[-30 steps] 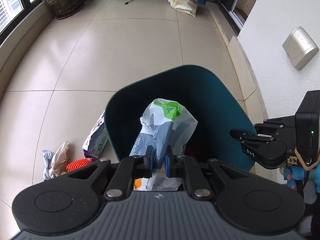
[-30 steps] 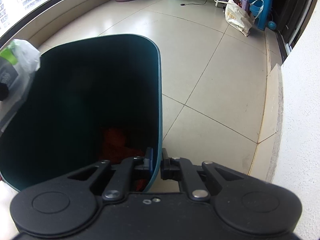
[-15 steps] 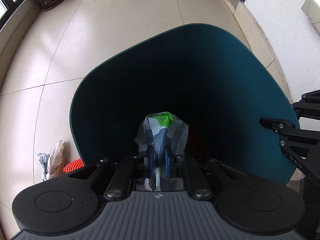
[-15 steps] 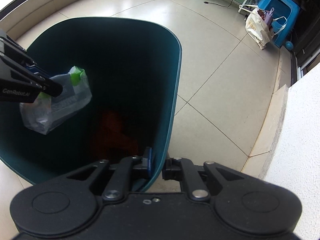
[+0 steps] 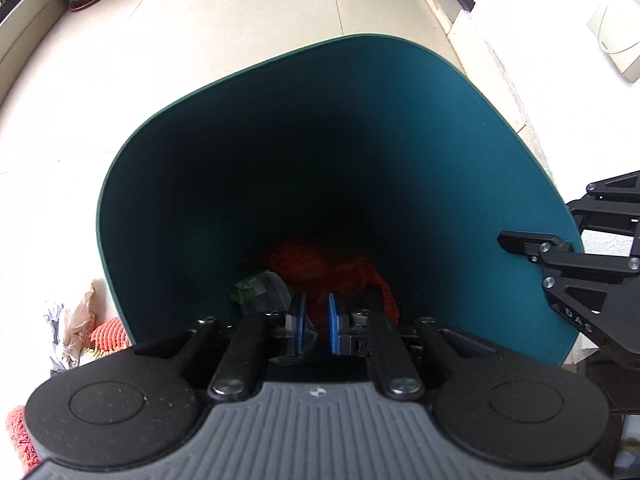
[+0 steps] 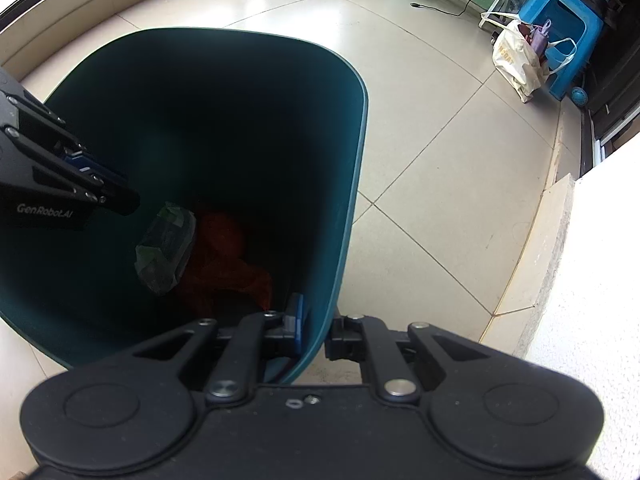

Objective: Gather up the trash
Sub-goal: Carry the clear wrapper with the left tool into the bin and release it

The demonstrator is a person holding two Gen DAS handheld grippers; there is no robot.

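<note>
The wrapper (image 6: pixel 166 250) lay deep in the bin (image 6: pixel 352 184), left of centre, against red trash (image 6: pixel 224 264). The left gripper (image 5: pixel 316 322) hung above, jaws nearly together, empty. The right gripper (image 6: pixel 316 330) clamped the bin's near wall. More litter (image 5: pixel 86 330) sat lower left outside.

- Our left gripper (image 5: pixel 315 320), lower middle of its view, points steeply down, jaws nearly together and empty.
- Our right gripper (image 6: pixel 316 330), bottom centre, clamps the bin wall (image 6: pixel 352 200).
</note>
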